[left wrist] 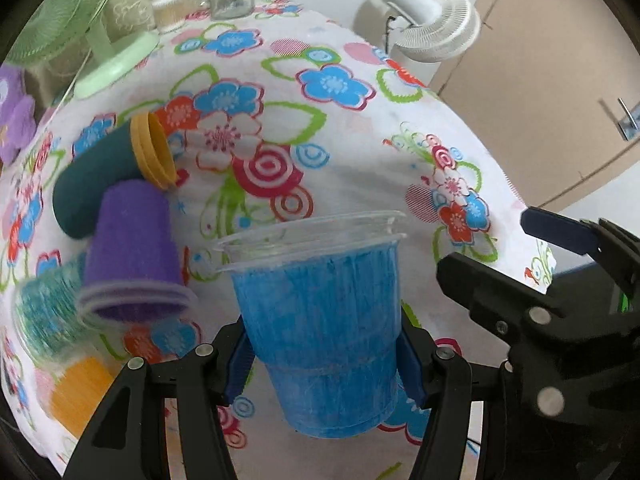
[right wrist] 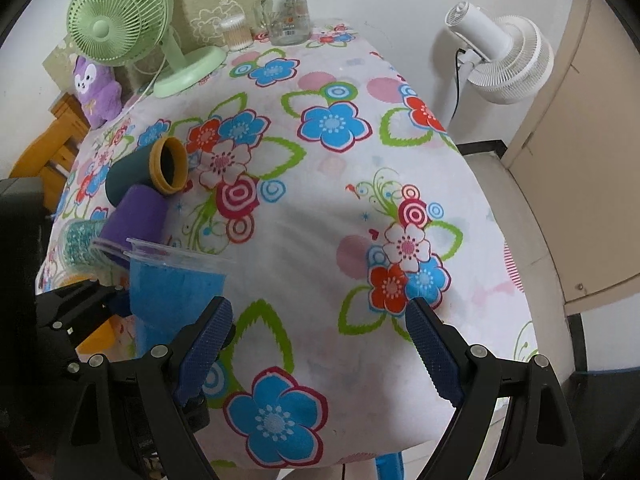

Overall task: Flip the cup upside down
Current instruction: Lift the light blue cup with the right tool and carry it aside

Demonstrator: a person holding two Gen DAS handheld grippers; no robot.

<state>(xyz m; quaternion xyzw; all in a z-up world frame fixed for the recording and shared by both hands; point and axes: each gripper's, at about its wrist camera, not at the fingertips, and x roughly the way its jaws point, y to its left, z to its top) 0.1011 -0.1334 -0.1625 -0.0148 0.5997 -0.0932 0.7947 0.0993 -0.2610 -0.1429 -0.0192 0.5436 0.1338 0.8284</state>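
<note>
A blue plastic cup (left wrist: 320,320) with a clear rim stands upright, mouth up, held above the flowered tablecloth. My left gripper (left wrist: 326,368) is shut on its lower part, one blue pad on each side. The cup also shows in the right wrist view (right wrist: 172,292) at the left, with the left gripper (right wrist: 80,312) behind it. My right gripper (right wrist: 320,348) is open and empty over the cloth, to the right of the cup. It shows in the left wrist view (left wrist: 500,248) at the right edge.
A purple cup (left wrist: 132,252) stands mouth down left of the blue cup. A dark green cup with a yellow rim (left wrist: 112,172) lies on its side behind it. A teal cup (left wrist: 48,312) and an orange cup (left wrist: 80,392) are at the left. A green fan (right wrist: 120,28), a glass jar (right wrist: 286,12) and a purple plush toy (right wrist: 98,88) stand at the back; a white fan (right wrist: 504,64) stands beside the table.
</note>
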